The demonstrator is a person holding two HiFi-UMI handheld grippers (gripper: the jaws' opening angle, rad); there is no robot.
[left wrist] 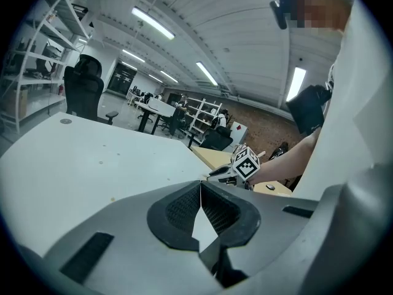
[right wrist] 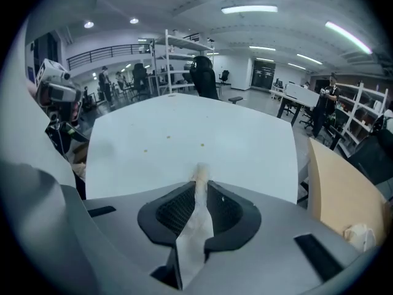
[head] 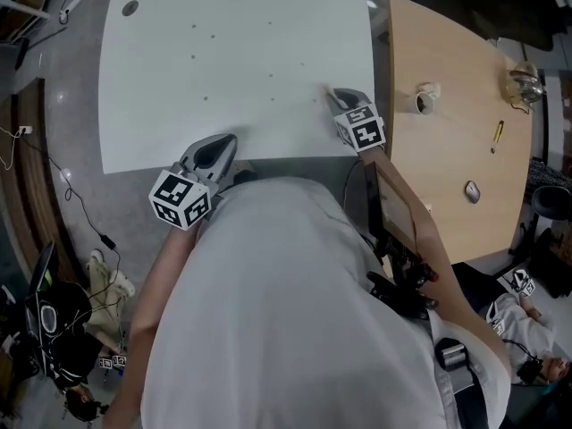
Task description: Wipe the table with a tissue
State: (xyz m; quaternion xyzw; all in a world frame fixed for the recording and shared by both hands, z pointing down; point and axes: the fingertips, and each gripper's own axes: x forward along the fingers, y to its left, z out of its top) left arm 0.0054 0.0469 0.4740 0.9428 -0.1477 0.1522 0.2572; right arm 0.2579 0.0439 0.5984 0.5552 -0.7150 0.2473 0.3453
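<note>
One crumpled white tissue (right wrist: 198, 192) is pinched between the jaws of the grey right gripper (head: 337, 95), above the flat white table (head: 232, 52) near its right edge. The grey left gripper (head: 225, 143), at the table's near edge, has its jaws pressed together on nothing.

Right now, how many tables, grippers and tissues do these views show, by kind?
Tables: 2, the white table and the wooden table
Grippers: 2, the left gripper and the right gripper
Tissues: 1, the tissue pinched in the right gripper
Total: 5
</note>
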